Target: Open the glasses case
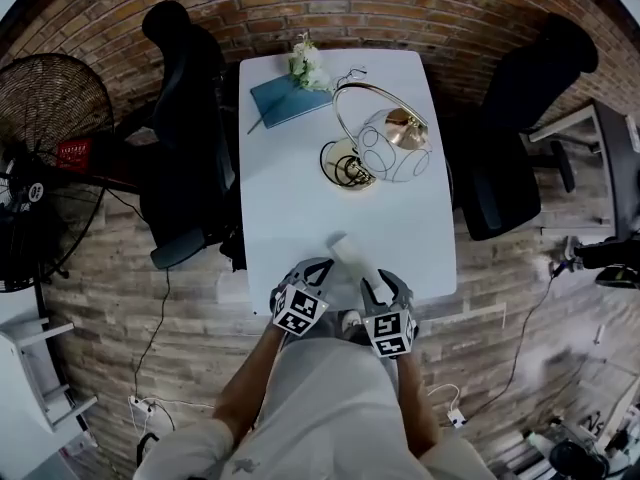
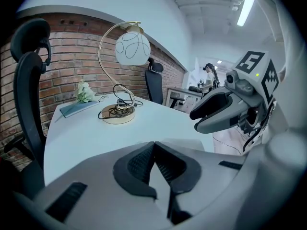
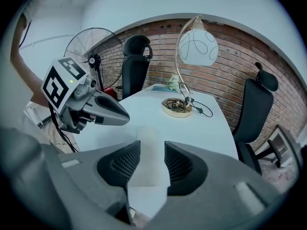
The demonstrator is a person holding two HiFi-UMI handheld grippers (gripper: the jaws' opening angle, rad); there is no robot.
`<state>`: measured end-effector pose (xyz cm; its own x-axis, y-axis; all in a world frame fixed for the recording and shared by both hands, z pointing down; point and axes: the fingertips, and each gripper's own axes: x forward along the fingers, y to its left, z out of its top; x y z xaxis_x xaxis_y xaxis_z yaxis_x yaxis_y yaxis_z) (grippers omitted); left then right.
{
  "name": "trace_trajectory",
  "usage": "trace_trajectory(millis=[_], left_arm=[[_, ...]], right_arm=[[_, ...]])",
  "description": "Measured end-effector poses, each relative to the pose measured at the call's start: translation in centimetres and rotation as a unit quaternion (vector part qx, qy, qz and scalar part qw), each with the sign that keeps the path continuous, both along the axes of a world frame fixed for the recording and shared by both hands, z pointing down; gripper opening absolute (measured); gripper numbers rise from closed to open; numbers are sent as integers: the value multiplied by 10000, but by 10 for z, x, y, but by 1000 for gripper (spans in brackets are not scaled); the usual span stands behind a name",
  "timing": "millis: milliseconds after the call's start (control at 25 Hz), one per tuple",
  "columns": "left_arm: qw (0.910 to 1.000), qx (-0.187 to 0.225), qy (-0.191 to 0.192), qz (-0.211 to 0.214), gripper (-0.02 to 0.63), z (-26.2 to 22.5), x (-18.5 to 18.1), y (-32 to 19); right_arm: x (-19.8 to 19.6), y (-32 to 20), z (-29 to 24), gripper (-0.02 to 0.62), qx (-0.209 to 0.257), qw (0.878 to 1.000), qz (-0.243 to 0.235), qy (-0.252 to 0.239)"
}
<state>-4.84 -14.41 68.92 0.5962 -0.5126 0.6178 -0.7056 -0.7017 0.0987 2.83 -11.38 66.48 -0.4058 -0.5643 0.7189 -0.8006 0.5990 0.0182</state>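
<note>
- Head view shows a white table (image 1: 300, 198) in front of a brick wall.
- The glasses case (image 1: 355, 256) is white. It sits at the near edge of the table, a little to the right.
- The right gripper (image 1: 378, 286) holds the near end of the case. In the right gripper view its two jaws press on the case from both sides.
- The left gripper (image 1: 310, 270) is just left of the case. In the left gripper view its jaws are closed, tips touching, with nothing between them.
- A gold lamp (image 1: 385, 143) with a round white shade stands in the middle of the table.
- A blue notebook (image 1: 285, 100) and some white flowers (image 1: 308, 63) lie at the far end.
- One black chair (image 1: 185, 118) is on the left, and a black fan (image 1: 45, 158) is further left.
</note>
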Motion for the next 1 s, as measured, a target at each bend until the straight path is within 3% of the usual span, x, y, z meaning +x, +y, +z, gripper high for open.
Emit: trace_trajectory(millis=[720, 1000], left_arm=[[9994, -239, -219, 143, 6, 34, 7, -6], [9988, -329, -300, 199, 5, 45, 9, -4]], right_arm=[[-8, 7, 40, 166, -319, 9991, -223, 171], [-8, 9, 52, 205, -431, 9984, -252, 249]])
